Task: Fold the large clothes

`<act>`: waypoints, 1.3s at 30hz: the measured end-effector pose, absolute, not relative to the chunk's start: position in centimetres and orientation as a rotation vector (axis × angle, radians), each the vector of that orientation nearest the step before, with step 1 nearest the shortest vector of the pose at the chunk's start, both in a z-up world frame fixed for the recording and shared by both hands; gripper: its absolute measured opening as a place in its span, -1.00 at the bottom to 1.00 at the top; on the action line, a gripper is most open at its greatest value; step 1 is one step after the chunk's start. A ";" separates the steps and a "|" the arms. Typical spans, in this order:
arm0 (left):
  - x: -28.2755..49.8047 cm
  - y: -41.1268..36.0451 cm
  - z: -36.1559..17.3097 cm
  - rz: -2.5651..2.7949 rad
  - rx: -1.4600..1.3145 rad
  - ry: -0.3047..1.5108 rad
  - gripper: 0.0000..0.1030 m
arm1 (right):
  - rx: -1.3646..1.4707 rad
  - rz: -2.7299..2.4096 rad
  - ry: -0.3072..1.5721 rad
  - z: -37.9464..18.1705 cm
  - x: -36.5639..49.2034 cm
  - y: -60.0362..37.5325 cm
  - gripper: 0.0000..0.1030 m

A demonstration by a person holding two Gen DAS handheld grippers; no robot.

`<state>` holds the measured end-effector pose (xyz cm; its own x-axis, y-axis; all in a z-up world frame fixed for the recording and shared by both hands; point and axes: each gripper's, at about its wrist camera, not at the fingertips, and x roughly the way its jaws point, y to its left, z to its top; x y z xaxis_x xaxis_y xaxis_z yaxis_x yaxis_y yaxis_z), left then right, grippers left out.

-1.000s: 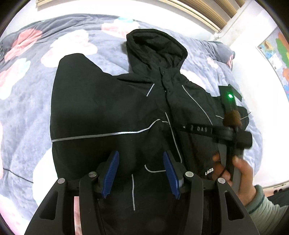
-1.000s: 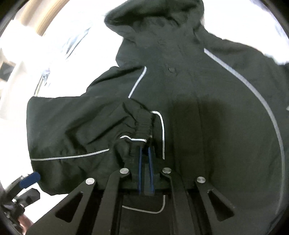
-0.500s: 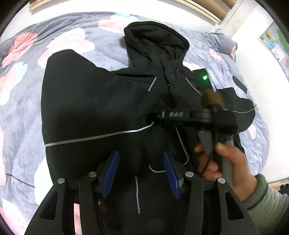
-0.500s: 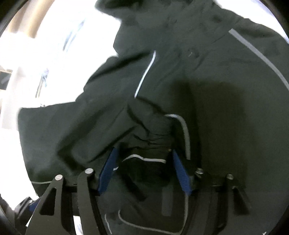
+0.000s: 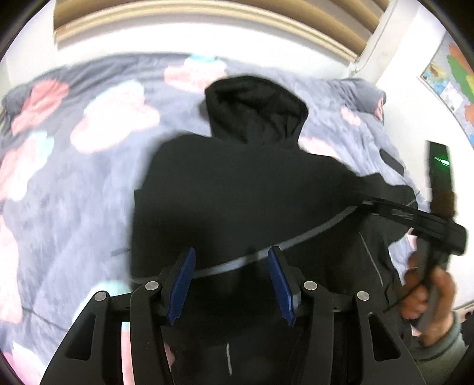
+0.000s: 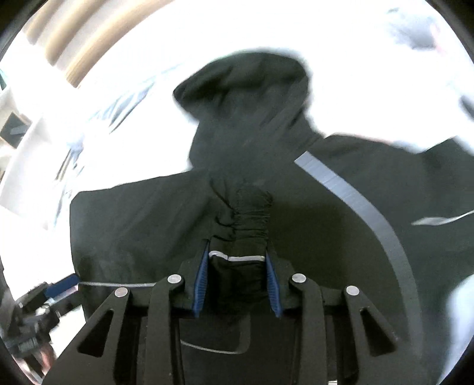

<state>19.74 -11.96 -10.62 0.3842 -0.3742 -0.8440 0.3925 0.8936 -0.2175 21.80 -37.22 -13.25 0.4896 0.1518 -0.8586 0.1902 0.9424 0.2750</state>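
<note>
A black hooded jacket (image 5: 243, 189) with thin grey piping lies on the bed, hood at the far end. One side is folded across its front. My left gripper (image 5: 231, 281) is open and empty above the jacket's lower part. My right gripper (image 6: 237, 281) is open; the gathered sleeve cuff (image 6: 248, 213) lies between and just ahead of its blue pads (image 6: 201, 281). The jacket fills the right wrist view (image 6: 340, 237). The right gripper's body (image 5: 414, 216) shows at the right of the left wrist view, in a hand.
The bed has a grey blanket with pink and white flowers (image 5: 74, 177). A white wall with a map (image 5: 453, 80) stands at the right. A wooden headboard (image 5: 207, 11) runs along the far side.
My right gripper has opened and let go of the sleeve cuff, leaving it on the jacket. The jacket's left side is now folded over the front. Both views have shifted and blur.
</note>
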 end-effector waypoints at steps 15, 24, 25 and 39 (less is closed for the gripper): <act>26.3 -20.0 -26.9 -0.336 0.274 1.237 0.08 | 0.395 -0.325 1.340 -24.6 16.2 -56.4 -0.16; 24.2 -15.9 -21.5 -0.319 0.180 1.190 0.09 | 0.241 -0.348 1.175 -16.1 14.5 -53.3 0.28; 24.0 -15.4 -21.3 -0.285 0.171 1.182 0.08 | 0.236 -0.334 1.143 -15.2 14.3 -52.5 0.30; 18.2 -12.1 -20.5 -0.163 0.169 1.289 0.14 | 0.333 -0.312 1.359 -22.2 15.9 -47.4 0.13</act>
